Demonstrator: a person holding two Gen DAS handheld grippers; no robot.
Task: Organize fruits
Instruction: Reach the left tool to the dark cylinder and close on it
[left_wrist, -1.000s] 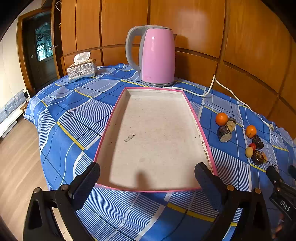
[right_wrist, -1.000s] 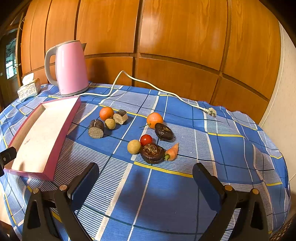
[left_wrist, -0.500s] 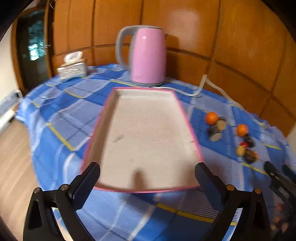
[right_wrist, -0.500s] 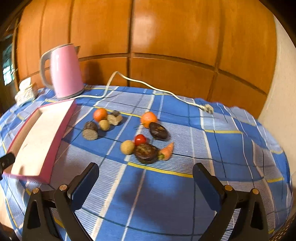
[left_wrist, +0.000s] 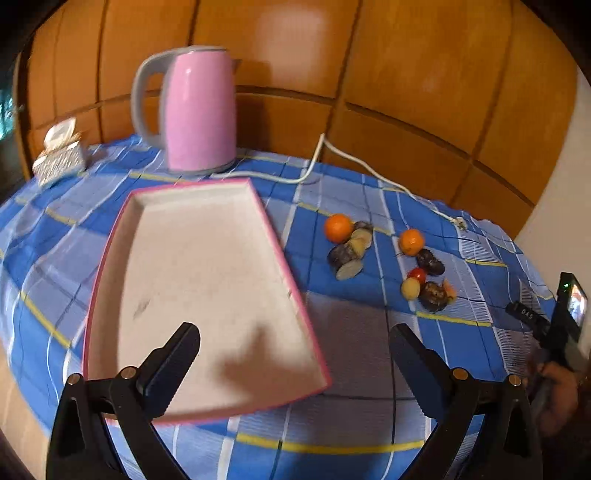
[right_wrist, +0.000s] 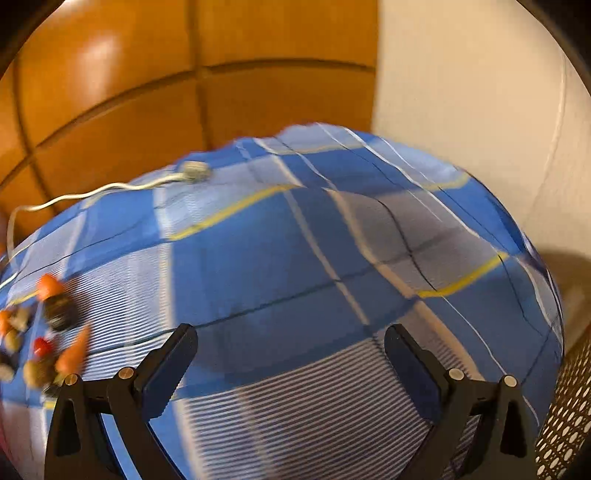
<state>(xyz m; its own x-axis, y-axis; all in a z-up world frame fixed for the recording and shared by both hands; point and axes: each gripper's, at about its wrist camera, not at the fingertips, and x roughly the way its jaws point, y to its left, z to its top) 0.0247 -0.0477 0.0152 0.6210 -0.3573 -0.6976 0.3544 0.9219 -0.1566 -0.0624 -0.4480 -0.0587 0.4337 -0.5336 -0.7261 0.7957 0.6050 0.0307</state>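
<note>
Blue checked tablecloth (left_wrist: 362, 343) covers the round table, with wooden wall panels (left_wrist: 406, 74) behind it. On it lies a pink-rimmed tray (left_wrist: 110, 243) with a bare white floor, and beyond the tray stands a pink kettle (left_wrist: 199, 114), its white cord (left_wrist: 354, 158) trailing right. Near the tray's right side, apart from it, sit the fruits (left_wrist: 388, 254): two oranges, dark pieces, a small red one. The left gripper (left_wrist: 295, 354) hovers wide open over the tray's near corner. The right gripper (right_wrist: 290, 356), also spread wide and empty, faces bare cloth, the fruits blurred at its left.
</note>
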